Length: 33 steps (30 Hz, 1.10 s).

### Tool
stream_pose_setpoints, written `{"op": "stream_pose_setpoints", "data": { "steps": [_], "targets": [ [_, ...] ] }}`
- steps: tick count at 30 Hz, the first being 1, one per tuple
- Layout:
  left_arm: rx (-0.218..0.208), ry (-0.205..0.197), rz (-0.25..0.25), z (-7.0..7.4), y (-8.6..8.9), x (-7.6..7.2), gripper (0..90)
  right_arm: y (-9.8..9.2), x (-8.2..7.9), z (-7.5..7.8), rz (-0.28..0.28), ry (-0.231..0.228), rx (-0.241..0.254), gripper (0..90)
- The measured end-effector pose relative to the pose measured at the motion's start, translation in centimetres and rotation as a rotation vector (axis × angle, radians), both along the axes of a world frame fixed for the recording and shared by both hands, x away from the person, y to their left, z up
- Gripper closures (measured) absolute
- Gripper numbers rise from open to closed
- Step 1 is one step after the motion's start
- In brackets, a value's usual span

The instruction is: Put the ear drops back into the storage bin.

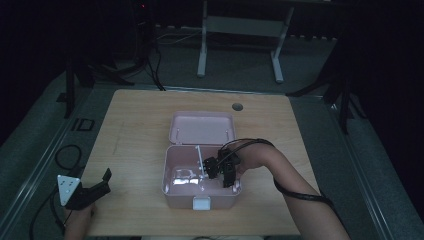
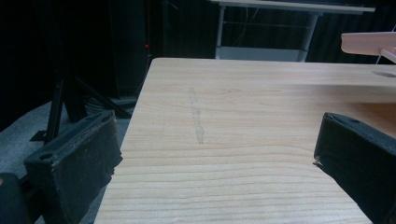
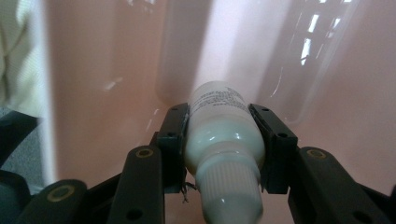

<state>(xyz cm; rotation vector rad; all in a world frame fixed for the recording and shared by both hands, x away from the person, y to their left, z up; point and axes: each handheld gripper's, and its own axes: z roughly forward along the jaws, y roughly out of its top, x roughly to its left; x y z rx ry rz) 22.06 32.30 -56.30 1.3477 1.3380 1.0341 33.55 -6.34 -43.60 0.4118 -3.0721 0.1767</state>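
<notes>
Right gripper (image 3: 223, 140) is clamped on a small white bottle (image 3: 219, 126), pads pressing on either side of the body just above the ribbed cap. In the right gripper view the bottle sits centre frame, cap toward the camera, base pointing into the glossy pink wall behind it. In the high view the right gripper (image 1: 222, 170) is at the right side of the open pink box (image 1: 172, 187), centre of the frame, lid tipped back above it. I read this as placing the bottle inside the box.

Handling, as I judge it: light, smooth plastic, likely slick, possibly a little squeezable. The round body could roll or twist between flat pads. The grip on the shoulder near the cap looks sound; I would not hold lower on the printed label, where it may slip. Something pale and crinkled lies at the left of the box floor; I cannot tell what.

Left gripper (image 1: 92, 190), lower left of the high view, rests on the table (image 2: 243, 116) with jaws wide apart, nothing between them.
</notes>
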Motion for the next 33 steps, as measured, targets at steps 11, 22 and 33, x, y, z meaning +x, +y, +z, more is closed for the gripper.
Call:
{"op": "stream_pose_setpoints", "data": {
  "steps": [11,22,33],
  "targets": [
    [0.000,0.000,0.000,0.0,0.0,0.0,0.5,0.2,0.4,-2.4,0.001,0.012,-0.021,59.8],
    [0.001,0.002,-0.001,0.0,0.0,0.0,0.5,0.4,-0.2,-4.0,0.015,0.002,-0.026,59.7],
    [0.003,0.002,-0.003,0.0,0.0,0.0,0.5,0.5,-0.2,-5.0,-0.008,0.010,-0.042,59.4]
  ]
}}
